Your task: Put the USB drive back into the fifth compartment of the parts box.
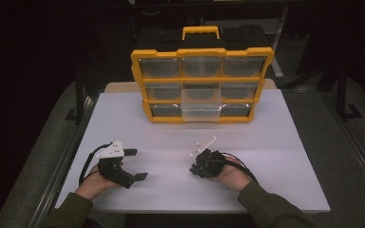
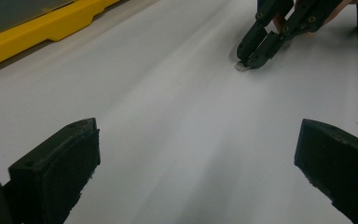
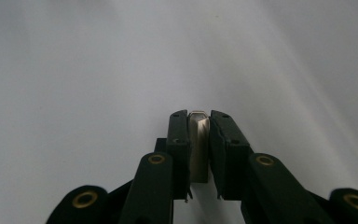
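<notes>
A small flat whitish piece (image 3: 198, 140) is clamped between the jaws of my right gripper (image 3: 198, 115). That gripper (image 1: 196, 168) points down at the white table (image 1: 138, 118), right of centre near the front edge. In the left gripper view the right gripper (image 2: 247, 63) holds the piece (image 2: 240, 66) with its lower end on the tabletop. My left gripper (image 1: 139, 164) lies at the front left, pointing right, jaws wide open with nothing between them. Its two jaws frame bare table (image 2: 182, 116) in the left gripper view.
A yellow organizer (image 1: 202, 52) with clear drawers and a carry handle stands at the back centre. Two drawers of its middle column (image 1: 200, 102) are pulled out a little. Its yellow base (image 2: 42, 32) appears at the upper left of the left gripper view.
</notes>
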